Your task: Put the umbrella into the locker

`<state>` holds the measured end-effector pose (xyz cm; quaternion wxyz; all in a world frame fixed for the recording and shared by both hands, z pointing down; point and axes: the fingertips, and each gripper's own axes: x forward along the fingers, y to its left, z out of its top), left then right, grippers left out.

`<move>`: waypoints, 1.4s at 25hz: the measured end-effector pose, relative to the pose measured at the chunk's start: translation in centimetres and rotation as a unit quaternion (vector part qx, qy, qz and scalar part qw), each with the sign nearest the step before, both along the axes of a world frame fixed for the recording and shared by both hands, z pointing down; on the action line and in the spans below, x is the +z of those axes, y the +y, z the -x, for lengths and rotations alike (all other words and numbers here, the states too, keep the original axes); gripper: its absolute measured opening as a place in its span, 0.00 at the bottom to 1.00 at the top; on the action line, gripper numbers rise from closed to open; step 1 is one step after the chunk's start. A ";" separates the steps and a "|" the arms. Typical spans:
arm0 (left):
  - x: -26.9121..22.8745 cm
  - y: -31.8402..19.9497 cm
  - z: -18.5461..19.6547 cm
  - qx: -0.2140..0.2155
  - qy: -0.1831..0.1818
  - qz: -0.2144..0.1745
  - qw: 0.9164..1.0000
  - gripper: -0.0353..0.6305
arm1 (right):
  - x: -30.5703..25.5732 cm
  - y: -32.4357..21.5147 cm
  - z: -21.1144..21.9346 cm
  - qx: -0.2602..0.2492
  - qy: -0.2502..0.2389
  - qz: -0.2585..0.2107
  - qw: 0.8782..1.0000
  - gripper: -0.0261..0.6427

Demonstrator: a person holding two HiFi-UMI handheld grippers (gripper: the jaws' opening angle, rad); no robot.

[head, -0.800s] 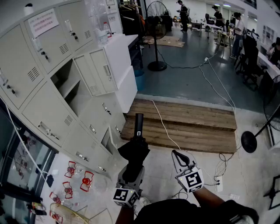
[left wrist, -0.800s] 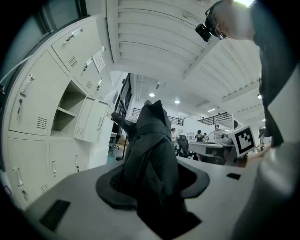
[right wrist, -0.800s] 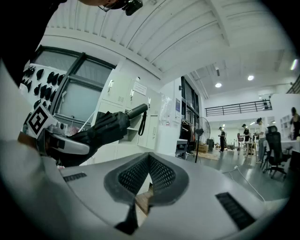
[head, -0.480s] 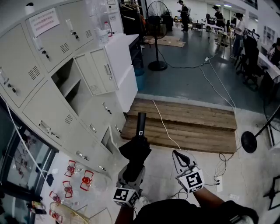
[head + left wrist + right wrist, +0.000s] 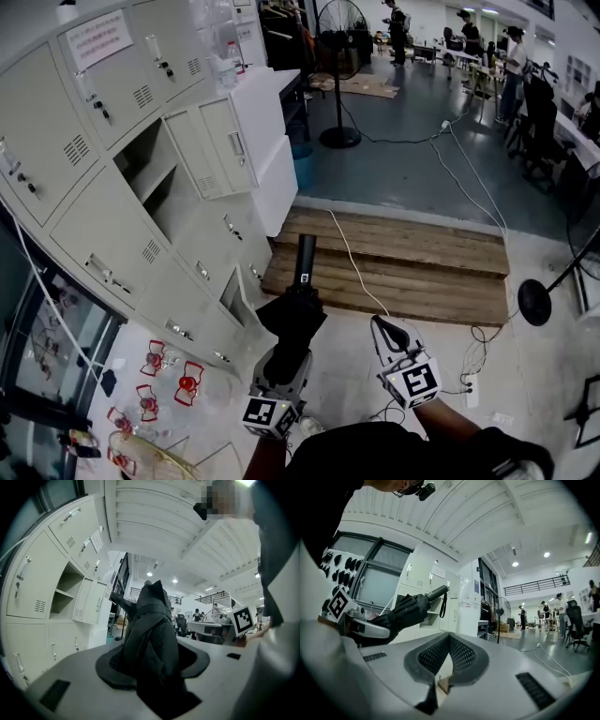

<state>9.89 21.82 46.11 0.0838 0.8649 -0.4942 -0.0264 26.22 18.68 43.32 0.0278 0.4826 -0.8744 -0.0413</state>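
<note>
Little has changed. The left gripper [image 5: 284, 364] still clamps the folded black umbrella [image 5: 294, 314], handle pointing forward, right of the open locker [image 5: 150, 178] and well apart from it. The right gripper [image 5: 382, 330], further right of the locker, is closed on nothing.

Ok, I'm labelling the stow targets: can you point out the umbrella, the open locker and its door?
umbrella [image 5: 293, 317], head view, on the folded black canopy.
open locker [image 5: 148, 180], head view, on the shelf inside the opening.
locker door [image 5: 220, 145], head view, on the swung-out panel.
</note>
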 end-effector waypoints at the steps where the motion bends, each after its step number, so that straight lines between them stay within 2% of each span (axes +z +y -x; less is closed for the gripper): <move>1: 0.0 -0.1 0.3 0.001 -0.001 -0.001 1.000 0.38 | 0.0 0.0 0.4 -0.002 -0.001 0.001 1.000 0.04; 15: 0.7 -2.1 6.2 0.037 -0.001 0.011 0.999 0.38 | 1.3 -0.5 7.8 -0.004 -0.012 0.019 1.000 0.04; 20: 0.6 -3.4 7.0 0.037 0.011 0.015 0.999 0.38 | 1.7 -1.5 8.9 -0.014 0.008 0.023 1.000 0.04; 30: 0.2 -10.5 7.7 0.005 0.017 0.015 1.000 0.38 | 1.5 -10.4 10.1 -0.065 0.009 0.012 0.998 0.04; 35: 0.0 -14.7 8.0 -0.020 0.034 0.016 0.999 0.38 | 1.0 -15.6 10.6 -0.088 0.011 0.024 0.996 0.04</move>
